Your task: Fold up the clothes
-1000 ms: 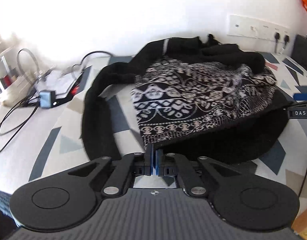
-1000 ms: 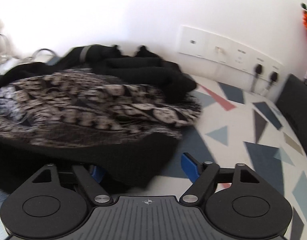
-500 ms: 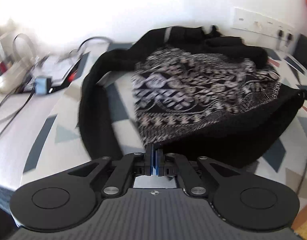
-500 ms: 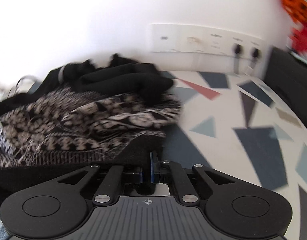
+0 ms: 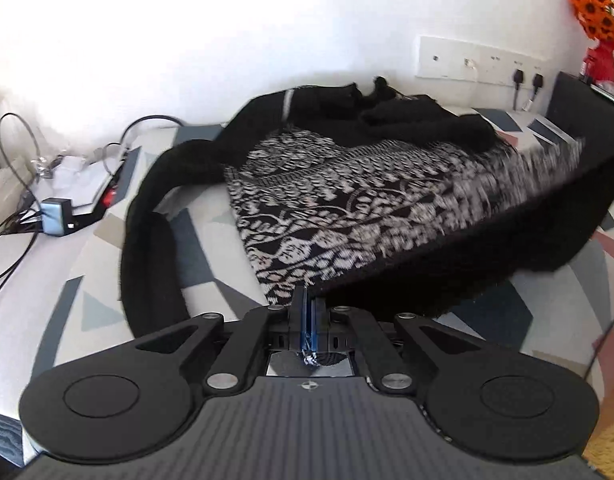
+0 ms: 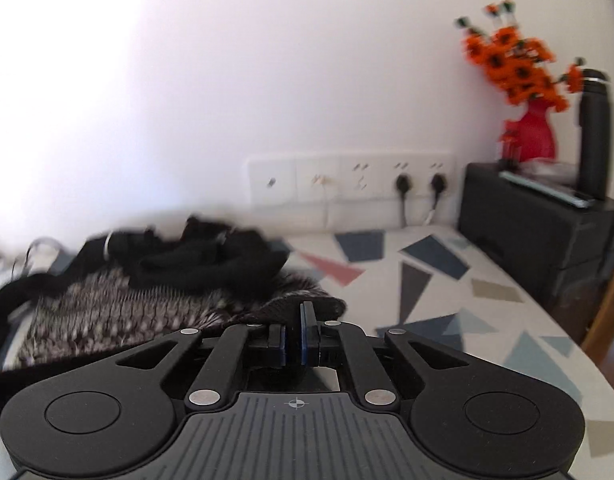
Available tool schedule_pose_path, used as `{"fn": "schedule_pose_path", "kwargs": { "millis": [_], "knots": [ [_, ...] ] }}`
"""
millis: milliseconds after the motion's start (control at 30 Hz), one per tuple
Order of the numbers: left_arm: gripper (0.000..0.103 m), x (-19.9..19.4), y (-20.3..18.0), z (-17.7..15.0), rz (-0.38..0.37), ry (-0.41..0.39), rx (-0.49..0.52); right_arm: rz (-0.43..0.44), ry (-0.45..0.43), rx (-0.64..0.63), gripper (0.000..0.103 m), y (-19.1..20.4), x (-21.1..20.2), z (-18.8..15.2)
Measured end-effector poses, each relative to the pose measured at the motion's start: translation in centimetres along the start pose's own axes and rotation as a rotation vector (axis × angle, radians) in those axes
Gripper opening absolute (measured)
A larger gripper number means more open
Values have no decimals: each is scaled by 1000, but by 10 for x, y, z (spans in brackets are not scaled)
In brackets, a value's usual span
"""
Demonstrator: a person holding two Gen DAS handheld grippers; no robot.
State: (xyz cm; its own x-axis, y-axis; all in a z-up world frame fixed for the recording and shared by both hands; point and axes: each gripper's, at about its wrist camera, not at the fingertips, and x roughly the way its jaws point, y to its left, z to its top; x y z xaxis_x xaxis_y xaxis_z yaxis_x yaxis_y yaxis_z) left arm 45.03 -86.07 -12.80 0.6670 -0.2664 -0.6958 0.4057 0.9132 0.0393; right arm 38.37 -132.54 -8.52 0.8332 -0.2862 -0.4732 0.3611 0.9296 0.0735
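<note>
The right tongs (image 6: 293, 334) are clamped on a black edge of the garment (image 6: 119, 308), a black-and-white patterned knit with black sleeves bunched at the back. It lies on the left of a surface (image 6: 447, 292) covered in a cloth printed with blue, grey and red triangles. A row of wall sockets (image 6: 347, 178) has two black plugs in it. At right, a black box (image 6: 527, 236) carries a red vase of orange flowers (image 6: 519, 80) and a dark bottle (image 6: 595, 132).

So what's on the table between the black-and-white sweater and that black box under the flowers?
Nothing: between the sweater and the black box, the right wrist view shows bare patterned tablecloth.
</note>
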Motion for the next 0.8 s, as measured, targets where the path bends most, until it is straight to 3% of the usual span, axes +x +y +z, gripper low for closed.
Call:
{"fn": "schedule_pose_path", "kwargs": {
  "millis": [233, 500, 800],
  "knots": [
    [2, -6, 14, -7, 46, 15, -61, 31, 175, 18, 19, 9, 36, -35],
    [2, -5, 32, -24, 108, 91, -150, 46, 225, -6, 43, 10, 42, -61],
    [3, -1, 36, -34, 111, 132, -183, 118, 319, -135, 43, 28, 34, -78]
  ]
}}
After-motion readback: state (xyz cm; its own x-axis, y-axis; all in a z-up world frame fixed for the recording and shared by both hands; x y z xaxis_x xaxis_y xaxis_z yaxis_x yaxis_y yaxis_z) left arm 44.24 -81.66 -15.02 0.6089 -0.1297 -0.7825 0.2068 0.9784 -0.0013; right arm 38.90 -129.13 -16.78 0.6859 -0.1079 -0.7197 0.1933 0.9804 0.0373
